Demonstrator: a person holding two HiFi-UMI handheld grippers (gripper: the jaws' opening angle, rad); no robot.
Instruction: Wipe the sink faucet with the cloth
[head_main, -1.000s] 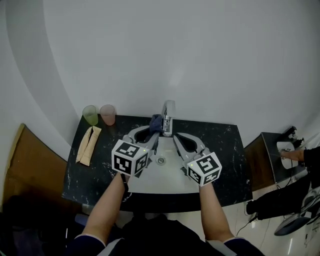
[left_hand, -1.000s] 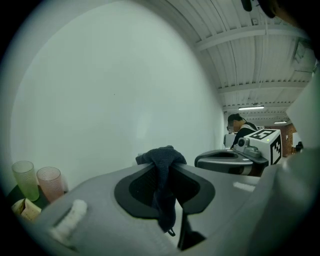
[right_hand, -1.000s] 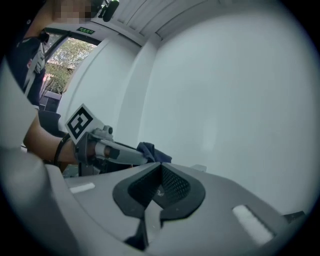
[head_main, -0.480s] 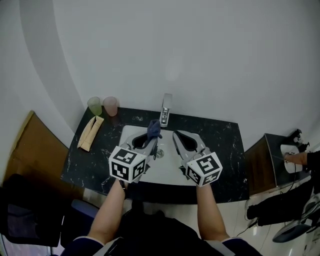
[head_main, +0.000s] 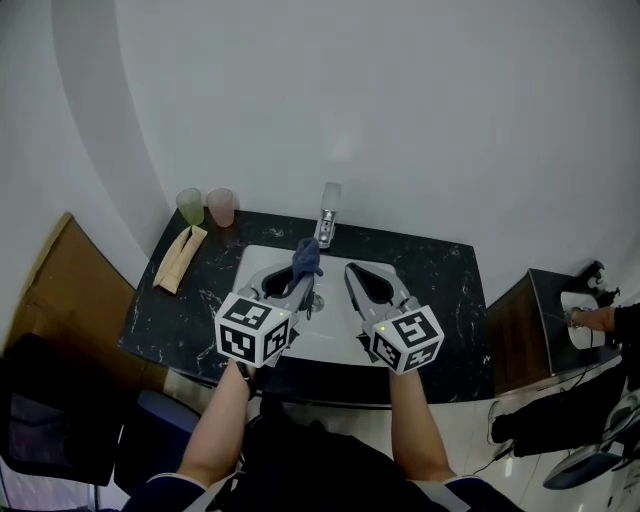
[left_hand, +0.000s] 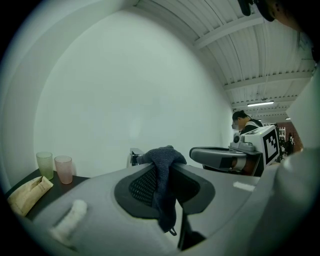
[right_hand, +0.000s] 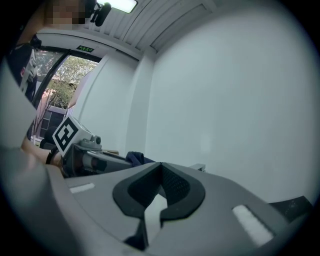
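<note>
Cloth (head_main: 306, 257): dark blue, nubbly knit, pinched between the jaws of my left gripper (head_main: 302, 274). It is over the white sink (head_main: 251, 266), just short of the faucet (head_main: 327, 213) and not touching it; bare basin shows between the two.

In the left gripper view the cloth (left_hand: 162, 170) bunches into a rounded hump above the jaw tips and drapes down through the gap. Its long axis is near vertical, and a thin tail ends in a small loop at the bottom. Seen from the head, the bunched end points away from me, toward the faucet.

Left gripper (left_hand: 167, 165): grey moulded shell, black ribbed pads pressed on the cloth from both sides. Right gripper (head_main: 350, 272): jaws pressed together with nothing between them (the right gripper view (right_hand: 160, 166) shows the pads meeting at the tip). It is level with the left one over the basin, just to the right. Neither gripper sits between the cloth and the faucet.

Faucet: chrome, boxy, upright at the back rim of the sink, spout toward me. Only its top edge shows past the cloth in the left gripper view (left_hand: 134, 156).

Countertop (head_main: 440, 295): black stone with white veining, rectangular, against a plain pale wall. Back left corner: green cup (head_main: 190, 206) and pink cup (head_main: 221, 207), both translucent, upright and side by side. A tan packet (head_main: 180, 257) lies flat in front of them, well clear of the sink.

Far right: another person's hand (head_main: 585, 318) by a low dark stand.
</note>
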